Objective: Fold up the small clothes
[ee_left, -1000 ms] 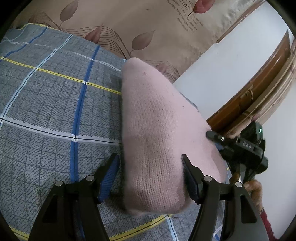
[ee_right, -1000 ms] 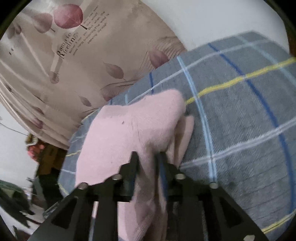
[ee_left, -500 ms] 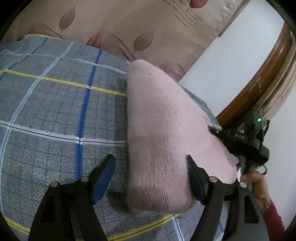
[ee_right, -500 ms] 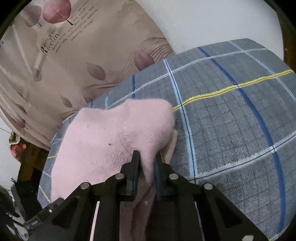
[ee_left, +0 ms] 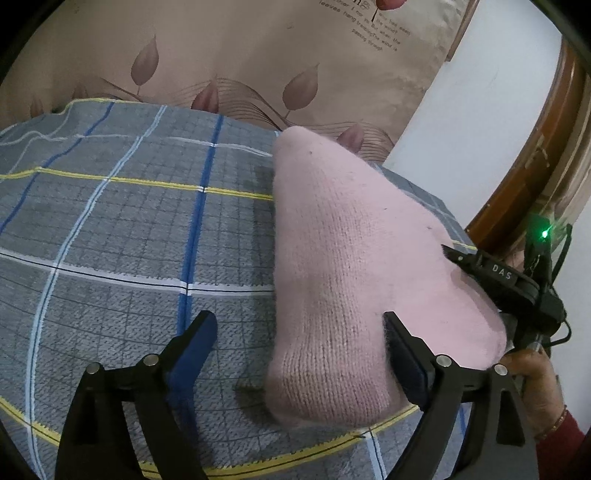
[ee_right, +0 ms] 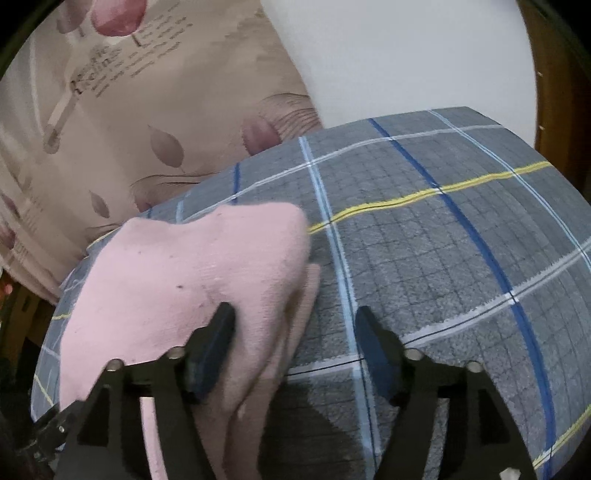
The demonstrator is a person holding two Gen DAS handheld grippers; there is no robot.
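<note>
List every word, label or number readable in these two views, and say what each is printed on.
"DAS": white letters on the black body of the right gripper, seen from the left wrist.
"leaves hang trembling" and "The wind is passing through": partly legible small print on the beige curtain; the lines around it are too small to read.
Larger script heading and text lines on the curtain in the right wrist view: too blurred to read.
No numbers visible.

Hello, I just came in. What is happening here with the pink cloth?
A person holds a gripper in each hand and is folding a small pink knit garment on a grey plaid blanket. The right gripper is open, with the garment's edge lying loose between its fingers. The left gripper is open too, with its fingers on either side of the garment's near end. The garment lies doubled over on the blanket.
</note>
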